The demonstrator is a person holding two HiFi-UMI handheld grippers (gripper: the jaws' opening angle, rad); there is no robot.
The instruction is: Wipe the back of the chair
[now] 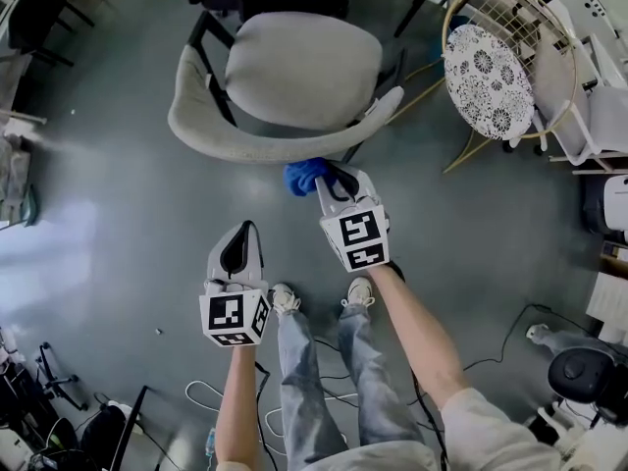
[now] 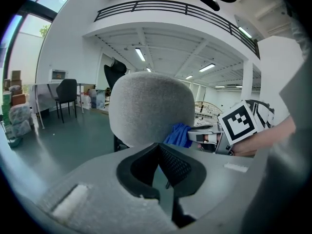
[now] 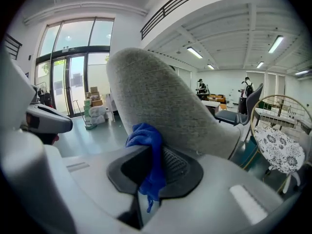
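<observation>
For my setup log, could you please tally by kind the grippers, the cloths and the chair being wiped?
Grippers: 2, left gripper and right gripper
Cloths: 1, blue cloth
Chairs being wiped: 1, grey chair
Total: 4

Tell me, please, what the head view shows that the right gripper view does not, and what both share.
Only the head view shows the chair seat and the person's shoes and jeans. Only the right gripper view shows glass doors and ceiling lights. Both show the grey chair back with the blue cloth against it, held in the right claw.
</observation>
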